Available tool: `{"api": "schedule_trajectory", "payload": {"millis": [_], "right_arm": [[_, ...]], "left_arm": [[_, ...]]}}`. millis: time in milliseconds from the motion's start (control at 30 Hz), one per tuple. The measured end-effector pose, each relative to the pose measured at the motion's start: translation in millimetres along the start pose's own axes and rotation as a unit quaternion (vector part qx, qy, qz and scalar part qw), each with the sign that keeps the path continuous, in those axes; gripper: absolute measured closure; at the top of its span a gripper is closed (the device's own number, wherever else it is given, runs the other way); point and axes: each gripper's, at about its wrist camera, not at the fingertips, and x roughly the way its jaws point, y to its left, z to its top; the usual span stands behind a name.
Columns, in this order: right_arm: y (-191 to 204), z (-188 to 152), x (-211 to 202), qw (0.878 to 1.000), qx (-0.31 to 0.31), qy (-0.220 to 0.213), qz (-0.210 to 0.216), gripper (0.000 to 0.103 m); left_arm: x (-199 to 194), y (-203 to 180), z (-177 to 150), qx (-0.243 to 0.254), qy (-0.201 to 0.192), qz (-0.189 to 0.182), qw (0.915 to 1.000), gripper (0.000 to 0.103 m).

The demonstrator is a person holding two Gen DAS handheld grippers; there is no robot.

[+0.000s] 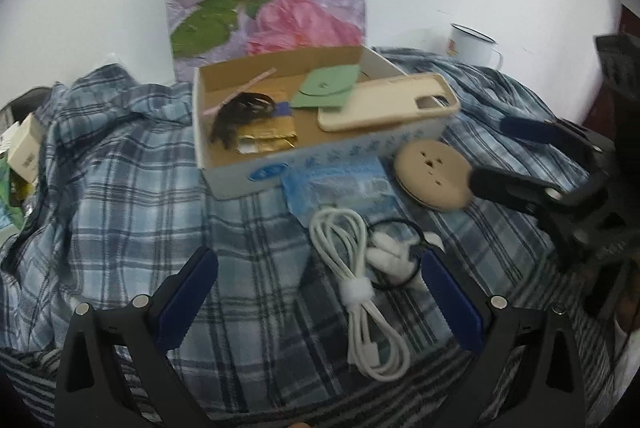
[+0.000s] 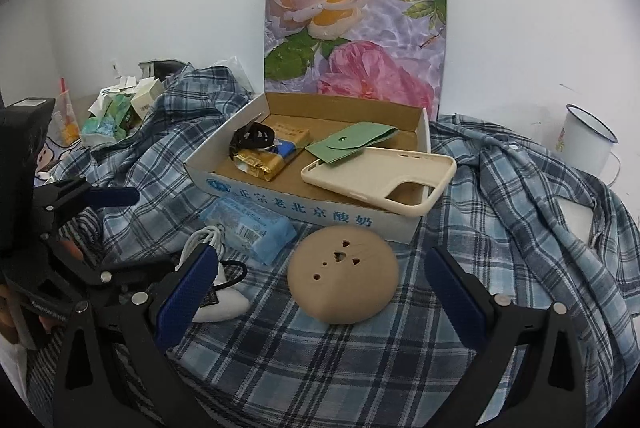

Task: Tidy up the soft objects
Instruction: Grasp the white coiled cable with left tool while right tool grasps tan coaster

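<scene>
Cardboard box (image 2: 404, 224) already holds phone case (image 2: 380, 179), green pouch (image 2: 348, 145), hair ties (image 2: 252, 139), gold packet (image 2: 266, 161). Left outside, by my judgement: tan disc (image 2: 342, 282) between fingers of right claw (image 2: 322, 292), cable (image 1: 356, 280) between fingers of left claw (image 1: 318, 292), blue pack (image 1: 340, 187) beyond. Both claws spread wide, grasping nothing.

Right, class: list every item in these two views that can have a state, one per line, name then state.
Cardboard box: open, holding items.
Phone case: empty, propped on the box's front rim.
Green pouch: flap shut, in the box.
White cable: coiled, tied with a strap.
Tissue pack: sealed, outside the box.
Enamel mug: upright.
Left gripper: jaws open, empty.
Right gripper: jaws open, empty.
</scene>
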Motion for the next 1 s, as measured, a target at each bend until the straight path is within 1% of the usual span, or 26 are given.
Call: {"api": "schedule_trajectory", "payload": {"millis": [33, 100, 133, 167, 200, 233, 300, 333, 400, 833, 1000], "right_arm": [[-0.7, -0.6, 1.0, 1.0, 0.0, 0.002, -0.003, 0.0], [-1.6, -2.1, 4.7, 1.0, 0.001, 0.008, -0.005, 0.0], [-2.6, -2.8, 6.6, 1.0, 0.003, 0.012, -0.004, 0.0], [-3.1, -3.3, 7.7, 1.0, 0.004, 0.015, -0.005, 0.0], [-3.3, -3.2, 8.3, 1.0, 0.004, 0.016, -0.006, 0.0], [-3.1, -3.5, 8.7, 1.0, 0.004, 0.016, -0.006, 0.0], [-2.6, -3.7, 9.4, 1.0, 0.003, 0.018, -0.005, 0.0], [-2.1, -3.9, 9.8, 1.0, 0.001, 0.018, -0.005, 0.0], [-1.2, -4.7, 12.0, 1.0, 0.0, 0.023, -0.005, 0.0], [-2.2, -8.8, 18.9, 0.999, 0.004, 0.037, -0.006, 0.0], [-3.2, -9.1, 23.3, 0.999, 0.007, 0.046, -0.005, 0.0]], "left_arm": [[-0.7, -0.9, -2.1, 0.004, -0.001, -0.003, 1.0, 0.006], [0.1, -1.2, -6.7, 0.009, 0.004, -0.02, 0.9998, 0.021], [1.3, -1.1, -8.7, 0.009, 0.008, -0.021, 0.9997, 0.023], [2.5, -1.4, -9.7, 0.01, 0.012, -0.022, 0.9996, 0.028], [3.5, -2.3, -9.9, 0.012, 0.014, -0.024, 0.9995, 0.036], [4.5, -3.9, -10.0, 0.017, 0.016, -0.027, 0.9994, 0.039], [6.2, -6.3, -12.1, 0.023, 0.021, -0.03, 0.9991, 0.052], [7.6, -7.4, -13.1, 0.027, 0.024, -0.033, 0.9988, 0.056], [10.2, -8.6, -14.7, 0.031, 0.03, -0.041, 0.9982, 0.073], [18.3, -5.7, -16.1, 0.026, 0.047, -0.054, 0.9971, 0.073], [23.9, -8.2, -17.3, 0.032, 0.058, -0.056, 0.9962, 0.073]]}}
